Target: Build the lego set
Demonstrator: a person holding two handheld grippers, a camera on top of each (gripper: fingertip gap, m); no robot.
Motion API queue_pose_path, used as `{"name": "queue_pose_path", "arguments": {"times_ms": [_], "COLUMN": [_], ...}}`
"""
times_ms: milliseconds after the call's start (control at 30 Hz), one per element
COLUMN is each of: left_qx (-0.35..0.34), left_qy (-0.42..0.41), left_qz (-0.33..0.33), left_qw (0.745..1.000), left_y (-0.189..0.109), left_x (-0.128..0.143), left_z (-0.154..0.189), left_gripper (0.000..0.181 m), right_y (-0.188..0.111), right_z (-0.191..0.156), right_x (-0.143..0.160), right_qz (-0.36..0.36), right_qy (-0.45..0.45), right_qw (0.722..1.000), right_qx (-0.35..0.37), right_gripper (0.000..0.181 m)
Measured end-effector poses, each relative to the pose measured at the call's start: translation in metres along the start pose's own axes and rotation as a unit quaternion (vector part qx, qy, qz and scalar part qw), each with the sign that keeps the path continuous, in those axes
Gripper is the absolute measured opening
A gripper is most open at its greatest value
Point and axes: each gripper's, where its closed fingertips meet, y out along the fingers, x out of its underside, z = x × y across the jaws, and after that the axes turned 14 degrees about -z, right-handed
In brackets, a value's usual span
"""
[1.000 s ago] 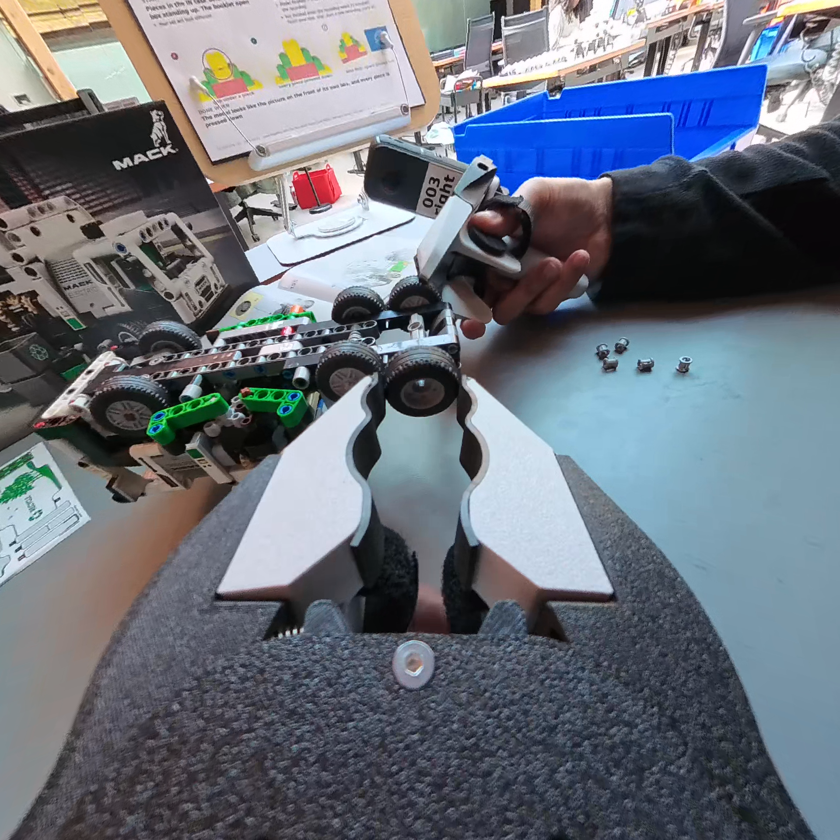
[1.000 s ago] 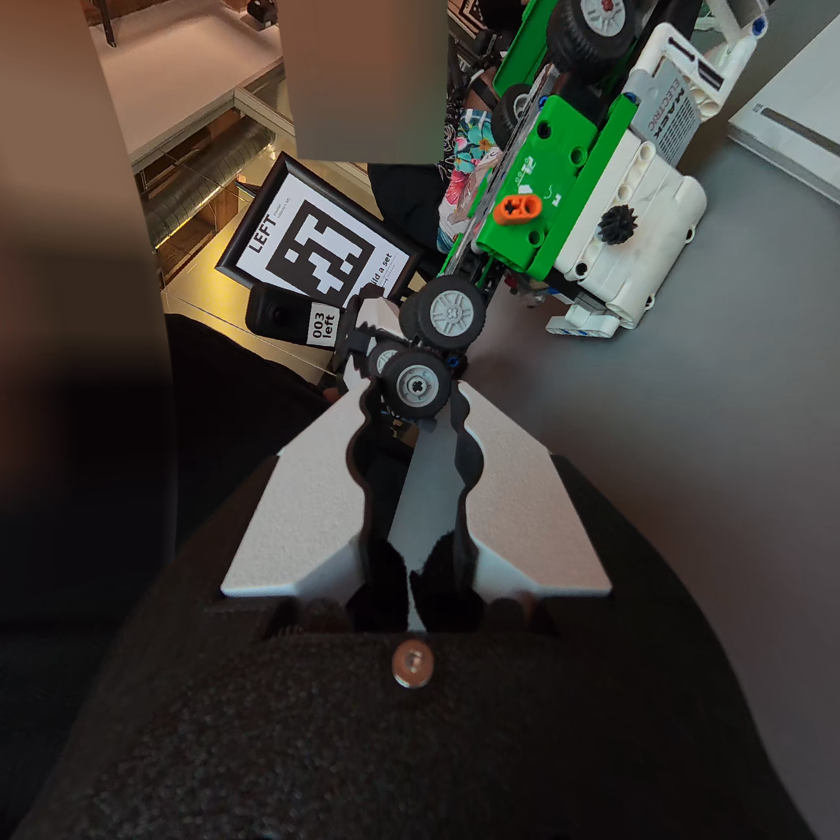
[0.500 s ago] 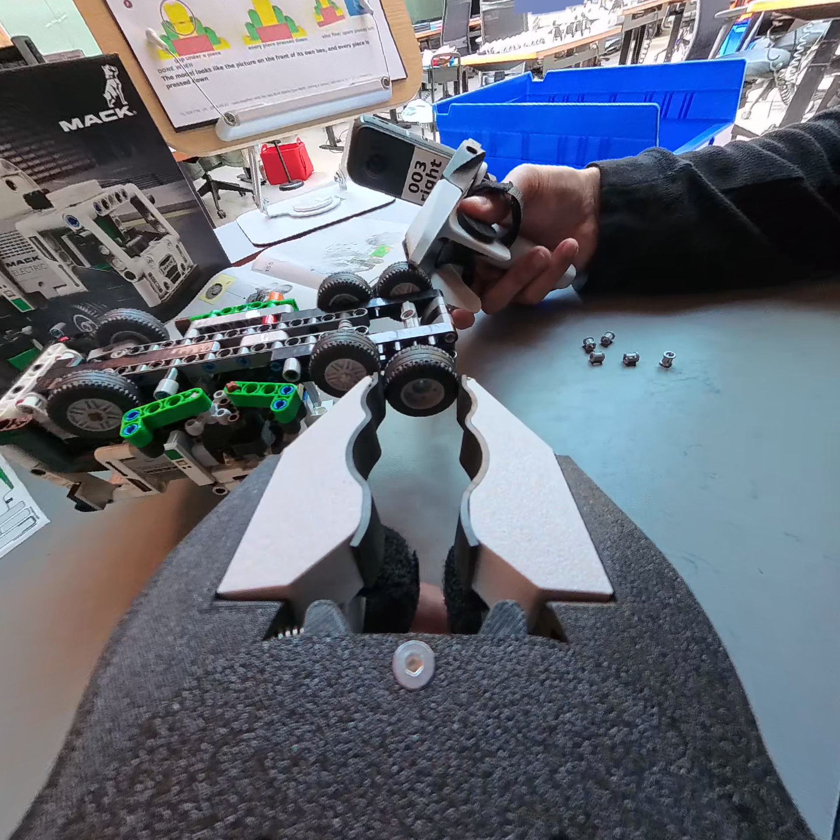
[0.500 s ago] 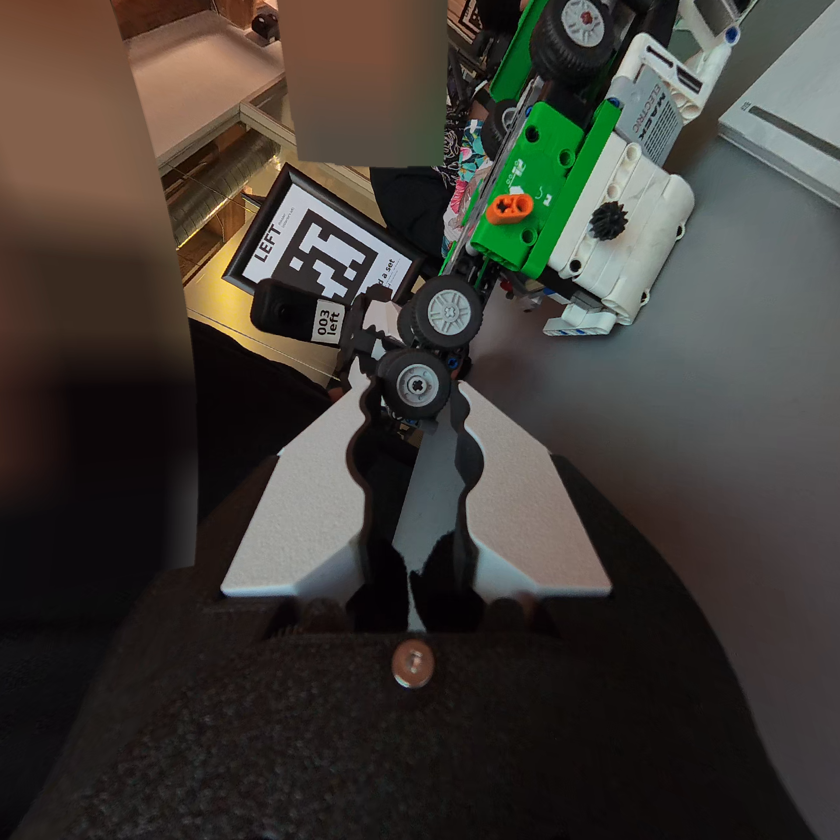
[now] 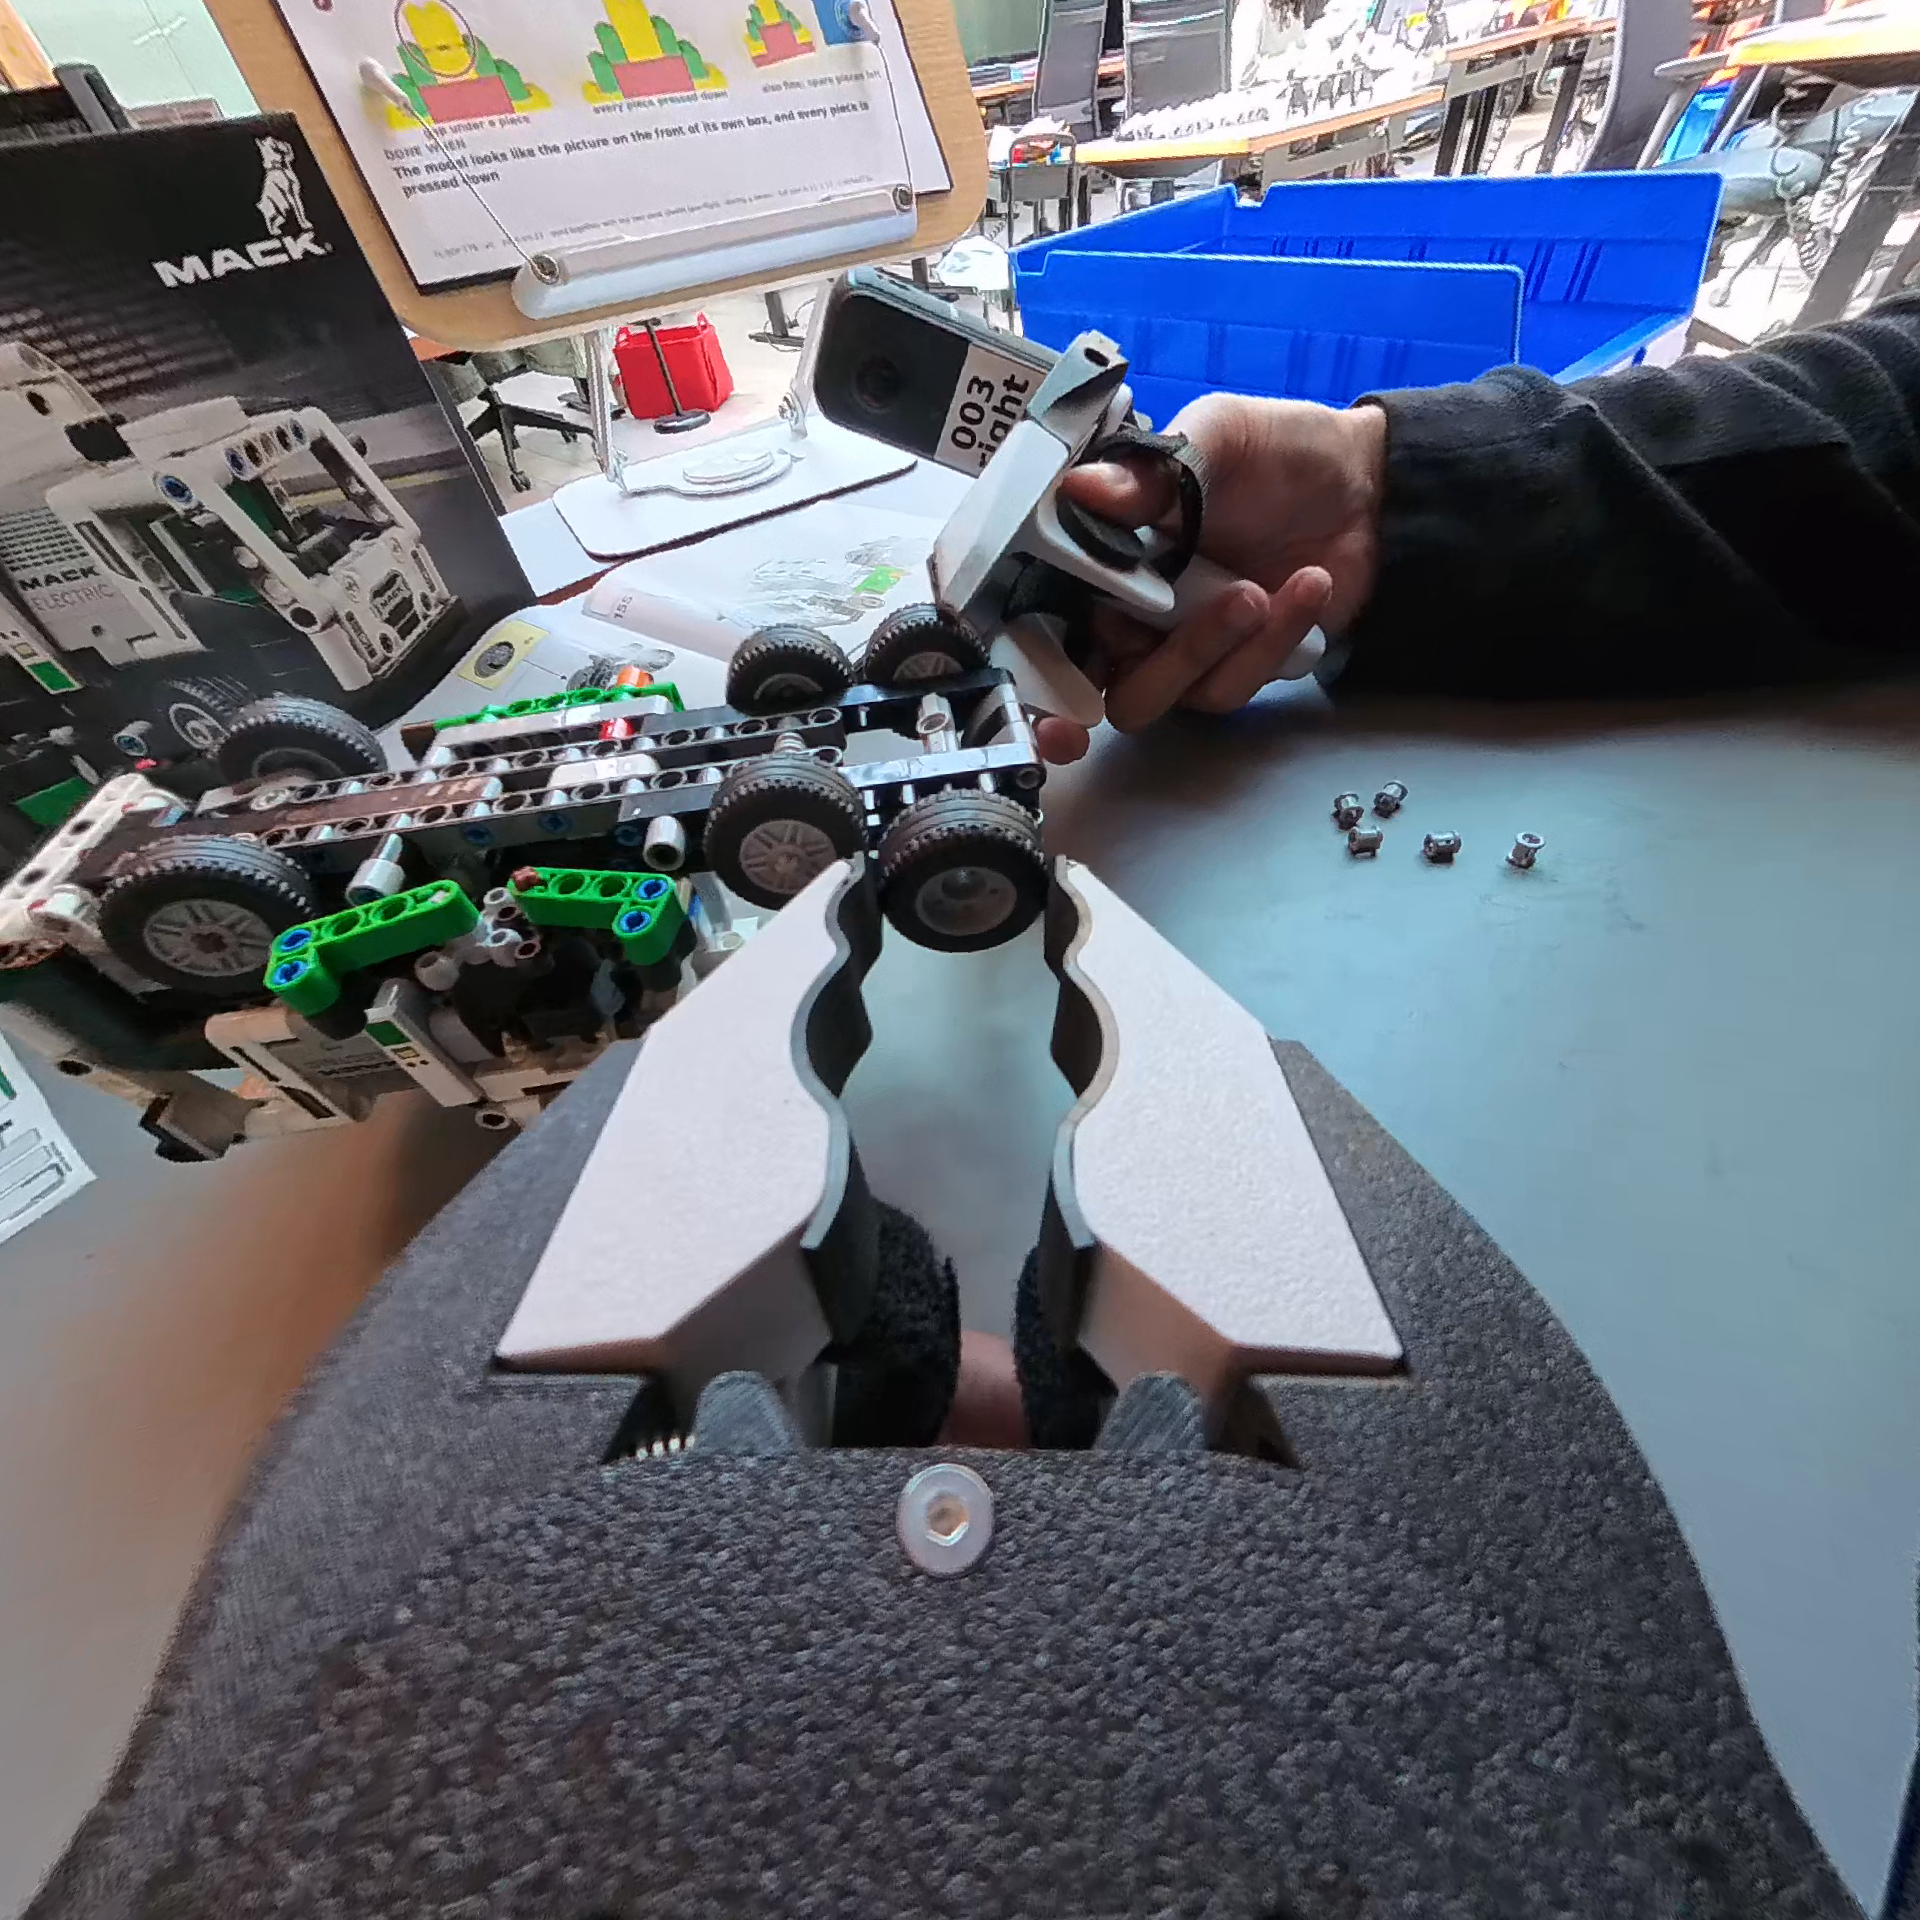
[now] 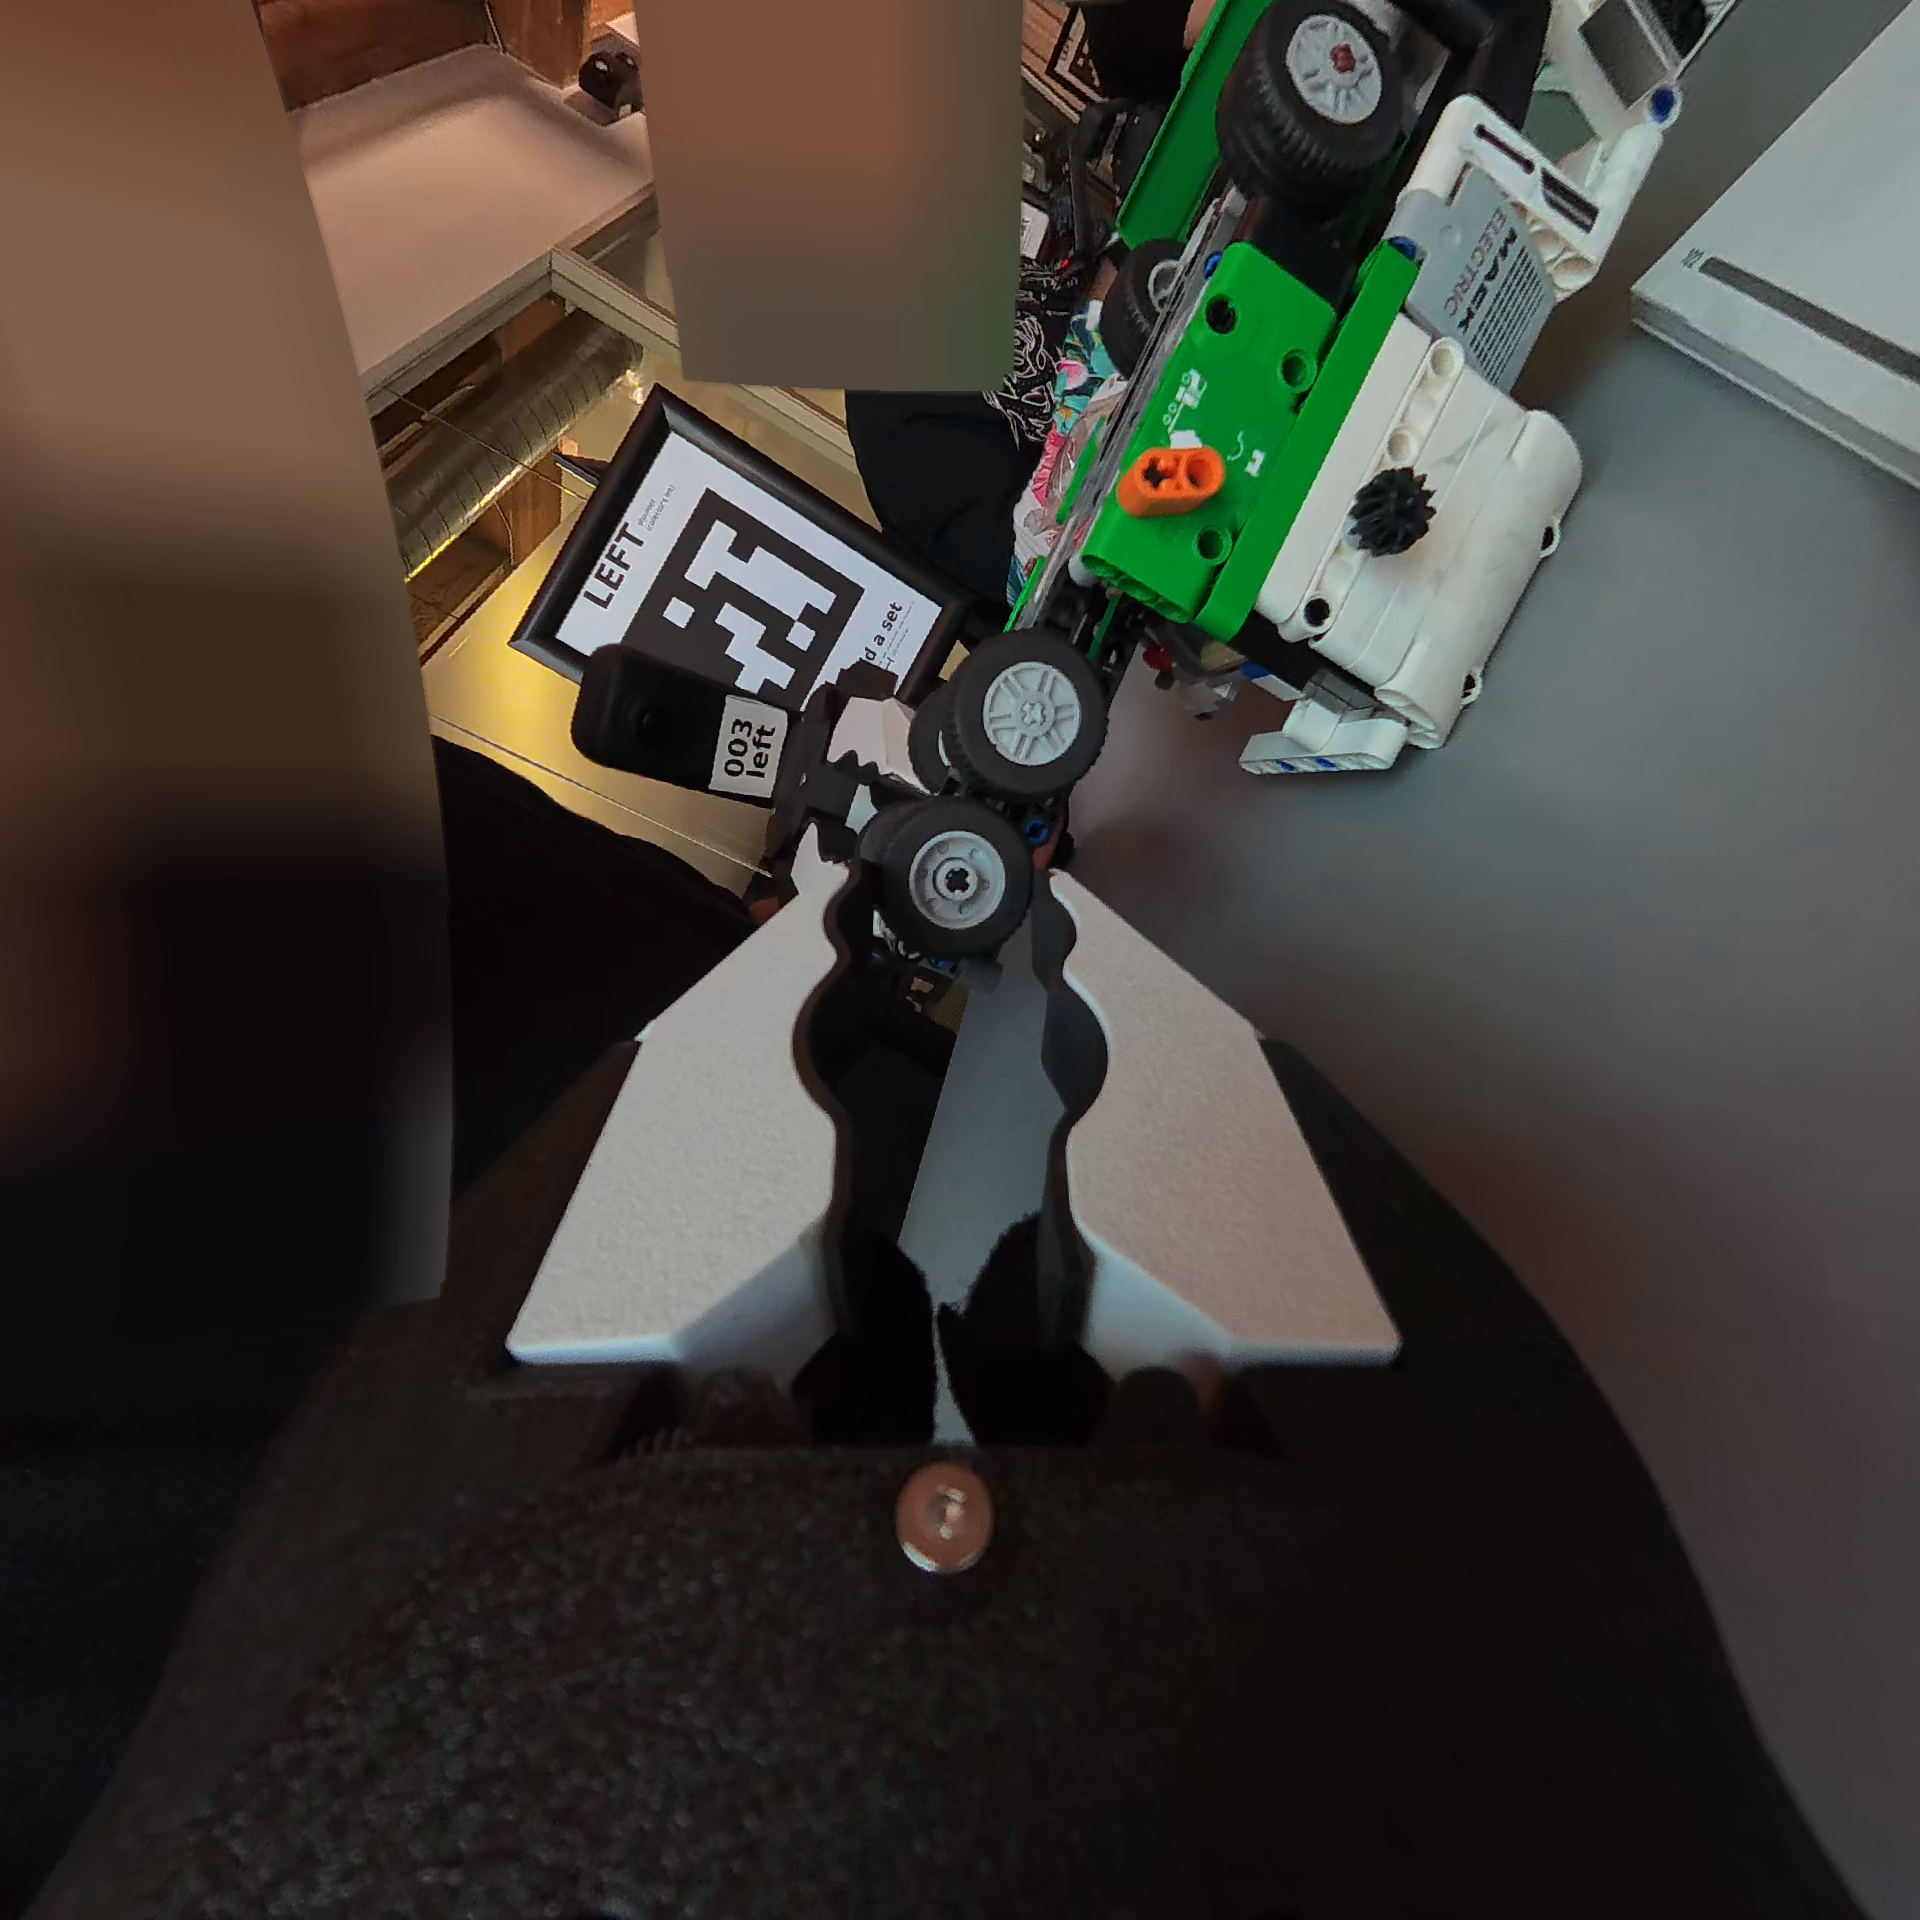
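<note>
While the truck lies wheels-up on the table, left gripper pinches a rear wheel; keep it level. Right view: right gripper pinches the opposite wheel; squeeze evenly, no twisting.

Both grippers' jaws clamped, facing.

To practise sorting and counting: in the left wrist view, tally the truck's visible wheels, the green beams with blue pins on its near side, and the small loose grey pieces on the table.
wheels: 6
green beams: 2
loose grey pieces: 5
Total: 13
</note>
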Motion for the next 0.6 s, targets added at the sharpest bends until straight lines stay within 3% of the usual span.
{"name": "queue_pose_path", "arguments": {"times_ms": [600], "left_qx": [0.008], "left_qy": [-0.066], "left_qz": [-0.026], "left_qw": [0.997], "left_y": [0.0040], "left_x": [-0.0003], "left_z": [0.0000], "left_gripper": [0.030], "right_y": [-0.0008], "right_z": [0.0000], "right_x": [0.0009], "right_qz": [-0.006], "right_qy": [-0.002], "right_qw": [1.000], "right_qx": [0.010], "right_gripper": [0.030]}}
